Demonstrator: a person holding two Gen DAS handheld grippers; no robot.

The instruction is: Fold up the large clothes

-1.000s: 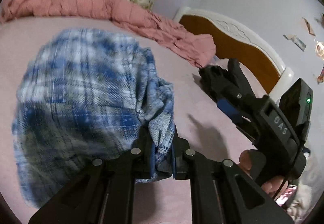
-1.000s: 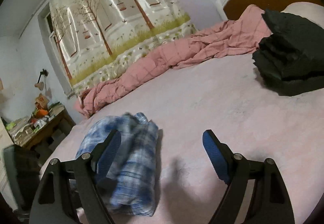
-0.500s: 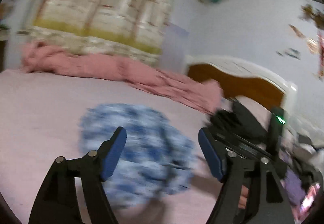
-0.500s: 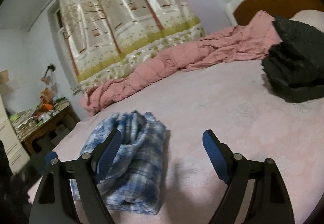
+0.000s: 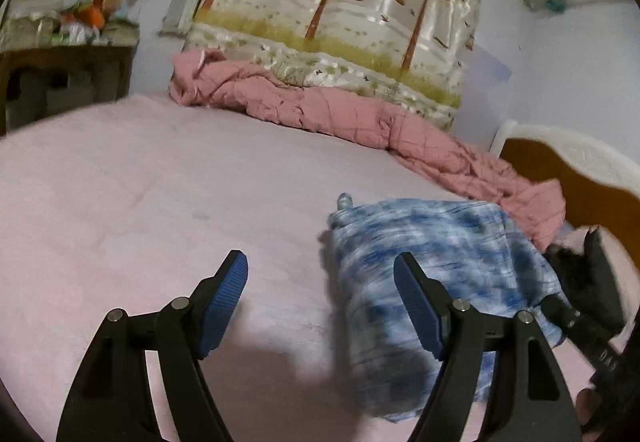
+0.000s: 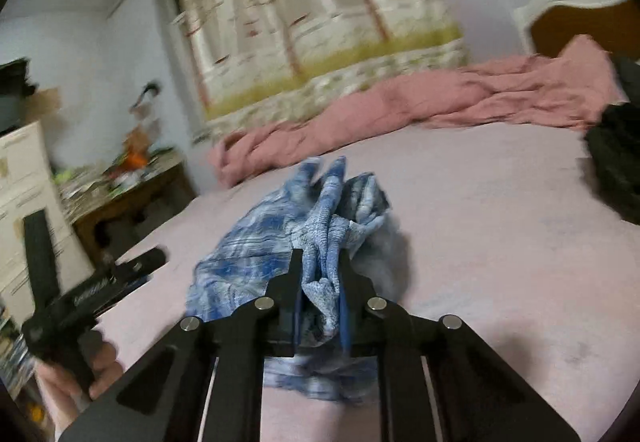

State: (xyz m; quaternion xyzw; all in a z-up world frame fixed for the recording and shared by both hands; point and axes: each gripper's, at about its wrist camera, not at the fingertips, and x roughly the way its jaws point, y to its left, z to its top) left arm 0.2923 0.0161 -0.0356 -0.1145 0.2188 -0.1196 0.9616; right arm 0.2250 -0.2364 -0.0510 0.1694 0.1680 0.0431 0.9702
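Your bed [image 5: 140, 202] with its pale pink sheet fills most of both views, with the tree-print curtain [image 5: 340, 2] across the top centre of the left wrist view. A rumpled pink quilt [image 5: 360, 122] runs along the bed's far edge, from upper centre down toward the wooden headboard [image 5: 560, 170] at the right. The cluttered wooden side table [image 5: 68, 62] sits at upper left.

The blue plaid shirt [image 5: 440, 242] lies bunched on the sheet at lower right of the left wrist view, just below the end of the quilt. In the right wrist view it's dead centre [image 6: 288, 242], with folds sticking up.

A dark garment pile [image 6: 616, 162] sits at the right edge of the right wrist view, well apart from the shirt.

Your right gripper [image 6: 320, 306] has its fingers pressed in on a wad of the shirt's fabric, pinching it between the blue pads.

Your left gripper [image 5: 320, 306] is spread wide with nothing between the pads, above bare sheet, its right finger overlapping the shirt's edge in frame. It also shows at lower left of the right wrist view [image 6: 96, 290], in your hand.
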